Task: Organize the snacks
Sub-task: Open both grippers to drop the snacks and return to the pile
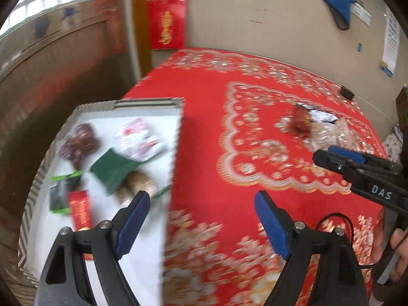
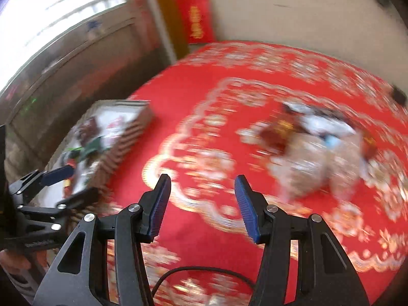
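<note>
A white tray (image 1: 142, 102) with a striped rim sits at the table's left edge and holds several snack packets: dark red (image 1: 79, 142), pink-white (image 1: 137, 139), green (image 1: 114, 169), black-green (image 1: 62, 193), red (image 1: 80, 210). My left gripper (image 1: 201, 209) is open and empty above the tray's right rim. A loose pile of snack packets (image 2: 313, 150) lies on the red cloth to the right; it also shows in the left wrist view (image 1: 318, 125). My right gripper (image 2: 202, 191) is open and empty, short of that pile. Both views are motion-blurred.
A red patterned tablecloth (image 1: 229, 97) covers the table. A beige wall with red hangings (image 1: 167, 21) stands behind. A wooden window sill (image 1: 51, 40) is to the left. A small dark object (image 1: 347, 93) lies near the far right table edge.
</note>
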Demonstrator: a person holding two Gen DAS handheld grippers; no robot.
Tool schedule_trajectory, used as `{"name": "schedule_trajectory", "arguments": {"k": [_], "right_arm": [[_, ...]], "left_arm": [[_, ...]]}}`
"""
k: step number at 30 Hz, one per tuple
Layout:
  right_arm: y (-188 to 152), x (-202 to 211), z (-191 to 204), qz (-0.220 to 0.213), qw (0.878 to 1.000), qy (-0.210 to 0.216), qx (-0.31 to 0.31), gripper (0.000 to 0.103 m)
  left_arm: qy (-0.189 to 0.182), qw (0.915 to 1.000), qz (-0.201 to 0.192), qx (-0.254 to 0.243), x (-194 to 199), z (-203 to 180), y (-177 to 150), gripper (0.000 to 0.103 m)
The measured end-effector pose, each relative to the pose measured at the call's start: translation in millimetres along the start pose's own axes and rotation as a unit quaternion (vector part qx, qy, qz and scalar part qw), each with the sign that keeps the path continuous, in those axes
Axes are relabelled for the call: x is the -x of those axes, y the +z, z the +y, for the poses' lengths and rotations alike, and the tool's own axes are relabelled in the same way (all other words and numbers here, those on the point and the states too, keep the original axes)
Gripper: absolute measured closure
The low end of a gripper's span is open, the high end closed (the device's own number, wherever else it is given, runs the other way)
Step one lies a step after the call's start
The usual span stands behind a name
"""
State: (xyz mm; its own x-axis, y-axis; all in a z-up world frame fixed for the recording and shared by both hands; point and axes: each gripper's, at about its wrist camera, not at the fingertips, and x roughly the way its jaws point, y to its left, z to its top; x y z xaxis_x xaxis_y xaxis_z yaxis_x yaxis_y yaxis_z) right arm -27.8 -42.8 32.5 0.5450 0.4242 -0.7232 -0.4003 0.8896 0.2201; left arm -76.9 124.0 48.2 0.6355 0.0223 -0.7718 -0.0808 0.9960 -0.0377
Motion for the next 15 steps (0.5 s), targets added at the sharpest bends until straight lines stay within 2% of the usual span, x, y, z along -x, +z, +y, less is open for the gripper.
{"name": "schedule_trajectory", "arguments": {"k": [3, 7, 8, 9, 10, 15], "right_arm": [[-5, 5, -38, 0.006, 0.999, -0.011, -0.040, 0.051], [-7, 16, -71, -0.004, 0.997, -0.035, -0.063, 0.051], [-7, 19, -78, -0.009, 0.997, -0.047, -0.065, 0.046], [-6, 22, -83, -0.011, 0.996, -0.061, -0.064, 0.033], [-5, 25, -88, -0.015, 0.995, -0.082, -0.062, 0.030], [1, 26, -103, -0.011, 0.991, -0.122, -0.048, 0.030]], "left_arm": [[-0.012, 0.9999, 0.002, -0.010, -5, -21, 12, 0.017], [-0.026, 0.9992, 0.014, -0.025, -17, -44, 30, 0.017], [-0.030, 0.9991, 0.018, -0.026, -20, -48, 36, 0.017], [-0.034, 0.9989, 0.020, -0.026, -23, -53, 40, 0.017], [-0.038, 0.9986, 0.023, -0.027, -26, -58, 45, 0.017], [-0.042, 0.9976, 0.036, -0.041, -45, -83, 70, 0.017]]}}
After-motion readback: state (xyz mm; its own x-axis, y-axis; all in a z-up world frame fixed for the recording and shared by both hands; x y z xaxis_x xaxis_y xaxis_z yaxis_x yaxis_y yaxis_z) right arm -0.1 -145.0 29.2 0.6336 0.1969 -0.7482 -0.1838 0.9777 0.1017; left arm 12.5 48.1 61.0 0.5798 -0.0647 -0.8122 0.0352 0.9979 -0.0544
